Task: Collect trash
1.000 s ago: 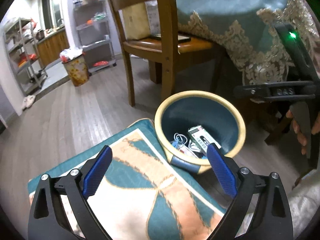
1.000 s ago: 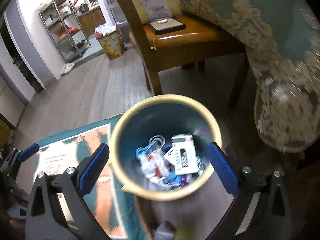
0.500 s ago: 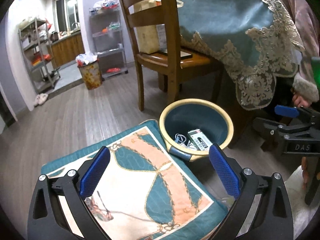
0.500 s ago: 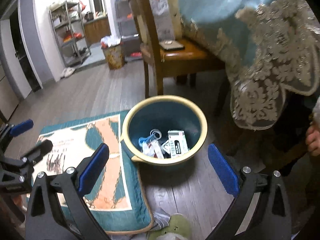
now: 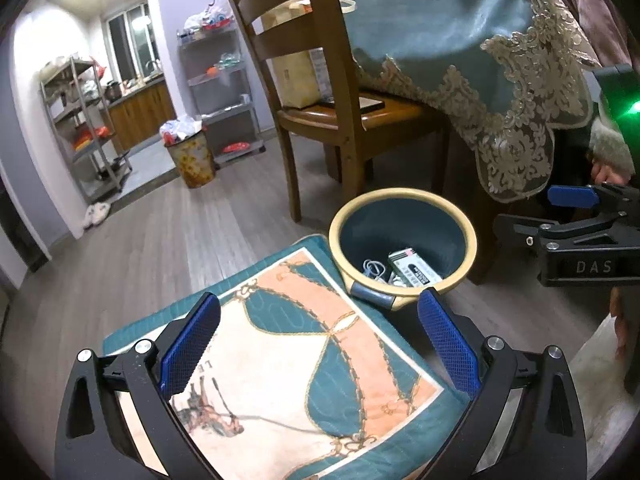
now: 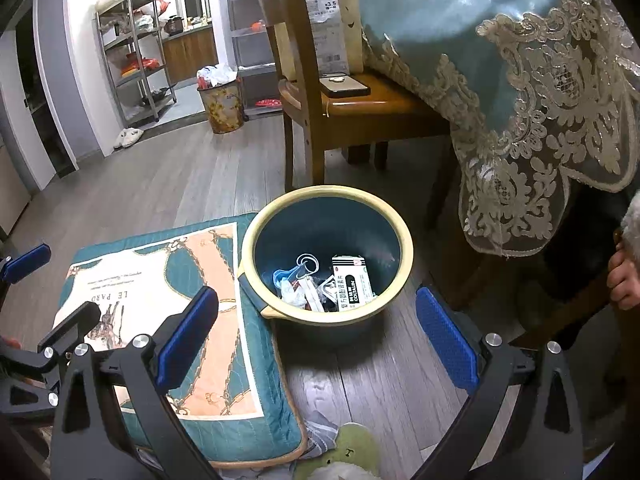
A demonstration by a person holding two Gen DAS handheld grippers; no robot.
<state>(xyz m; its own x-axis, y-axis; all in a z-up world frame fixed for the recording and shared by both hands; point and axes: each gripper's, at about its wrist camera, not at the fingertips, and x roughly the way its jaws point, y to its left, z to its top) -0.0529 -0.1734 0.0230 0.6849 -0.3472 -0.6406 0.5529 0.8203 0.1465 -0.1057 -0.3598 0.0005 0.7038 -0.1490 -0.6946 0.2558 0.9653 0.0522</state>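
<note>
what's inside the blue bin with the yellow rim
Inside the bin: a white medicine box printed COLTALIN, a clear plastic loop, crumpled white wrappers and blue scraps. Whatever lies under that pile is covered.

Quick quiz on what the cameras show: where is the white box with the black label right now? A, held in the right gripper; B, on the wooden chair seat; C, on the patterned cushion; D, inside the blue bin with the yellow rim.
D: the white box lies among wrappers at the bottom of the blue bin, while the right gripper stands open and empty above the floor.
</note>
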